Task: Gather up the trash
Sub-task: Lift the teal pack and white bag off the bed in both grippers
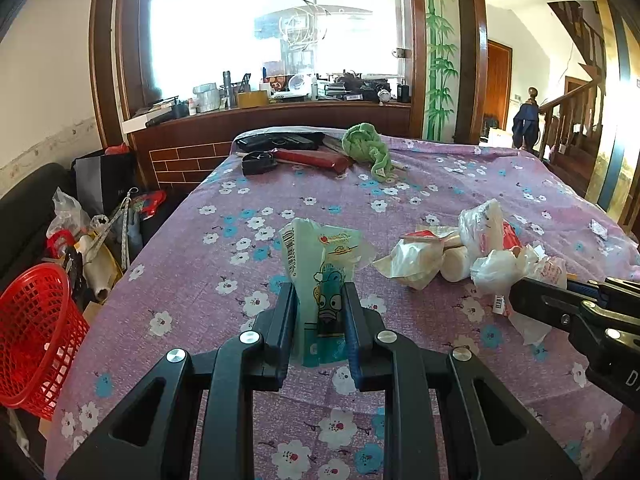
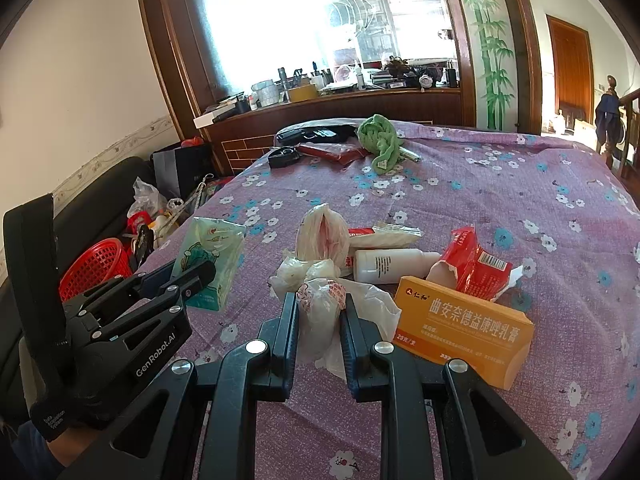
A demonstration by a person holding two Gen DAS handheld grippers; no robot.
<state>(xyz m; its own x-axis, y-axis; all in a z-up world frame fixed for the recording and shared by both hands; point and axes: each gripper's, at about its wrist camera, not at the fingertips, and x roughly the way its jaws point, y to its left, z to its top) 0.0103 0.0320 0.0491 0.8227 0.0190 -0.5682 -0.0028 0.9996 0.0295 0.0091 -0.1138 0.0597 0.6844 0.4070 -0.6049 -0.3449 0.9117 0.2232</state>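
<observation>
Left claw (image 1: 318, 300) clamped on green tissue pack (image 1: 320, 264), right claw (image 2: 319, 308) pinching crumpled white bag (image 2: 320, 300)

We see a matt floral cloth (image 2: 500, 200) over the bench, thin glossy plastic bags (image 2: 324, 300), a smooth orange card box (image 2: 464, 328) just beside them, a red plastic mesh basket (image 1: 36, 332) off the cloth's edge, and each hand-held gripper (image 1: 318, 304) in matt black plastic with bright metal pins.
</observation>
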